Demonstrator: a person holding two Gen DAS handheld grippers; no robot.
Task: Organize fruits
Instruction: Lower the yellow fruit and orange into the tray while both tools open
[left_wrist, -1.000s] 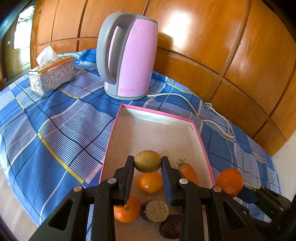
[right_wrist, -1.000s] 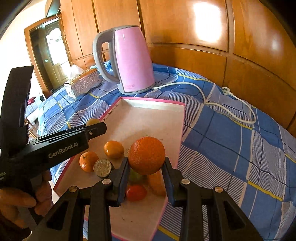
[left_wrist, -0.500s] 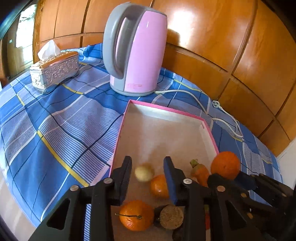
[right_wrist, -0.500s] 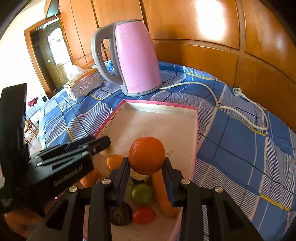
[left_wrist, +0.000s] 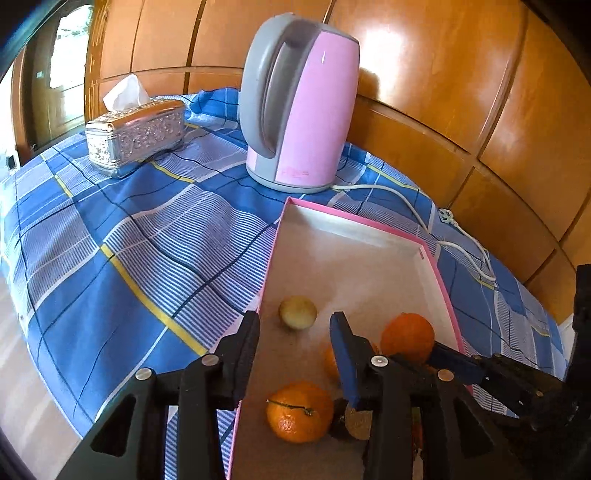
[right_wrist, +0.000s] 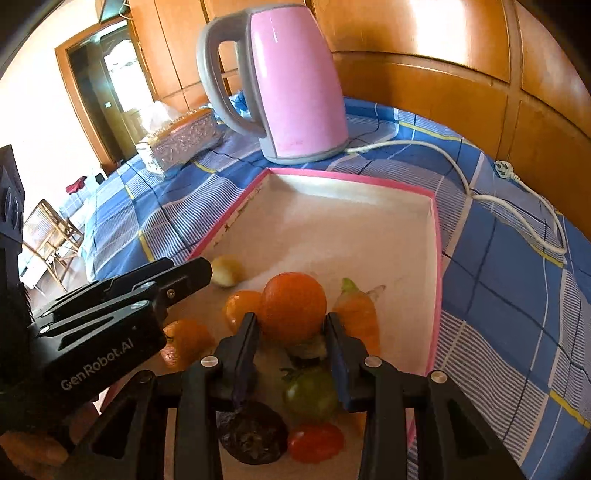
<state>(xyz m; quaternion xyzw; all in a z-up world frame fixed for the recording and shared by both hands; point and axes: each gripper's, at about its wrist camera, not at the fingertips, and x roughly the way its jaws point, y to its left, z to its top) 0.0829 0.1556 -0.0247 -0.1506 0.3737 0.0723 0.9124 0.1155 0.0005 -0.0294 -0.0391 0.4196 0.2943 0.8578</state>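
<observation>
A pink-rimmed box (left_wrist: 354, 218) (right_wrist: 347, 177) lies on the blue checked cloth. A pale yellow-green fruit (left_wrist: 297, 313) (right_wrist: 228, 271) rests on the box floor near the left wall. My left gripper (left_wrist: 293, 325) is open and empty just behind that fruit; it also shows in the right wrist view (right_wrist: 177, 275). My right gripper (right_wrist: 291, 325) is shut on a large orange (right_wrist: 293, 306) (left_wrist: 407, 336), held over the box. Below lie tangerines (left_wrist: 300, 411) (right_wrist: 242, 308), a carrot (right_wrist: 356, 314), a green tomato (right_wrist: 310, 393), a red tomato (right_wrist: 316, 441) and a dark fruit (right_wrist: 253, 437).
A pink kettle (left_wrist: 303, 99) (right_wrist: 284, 81) stands behind the box, its white cord (left_wrist: 417, 218) (right_wrist: 517, 214) trailing right. A silver tissue box (left_wrist: 135, 134) (right_wrist: 184, 142) sits at far left. Wooden panelling (left_wrist: 461, 74) backs the table. The table edge drops off at left.
My left gripper opened and let go of the yellow-green fruit, which now lies in the box. My right gripper carried the orange further over the box.
</observation>
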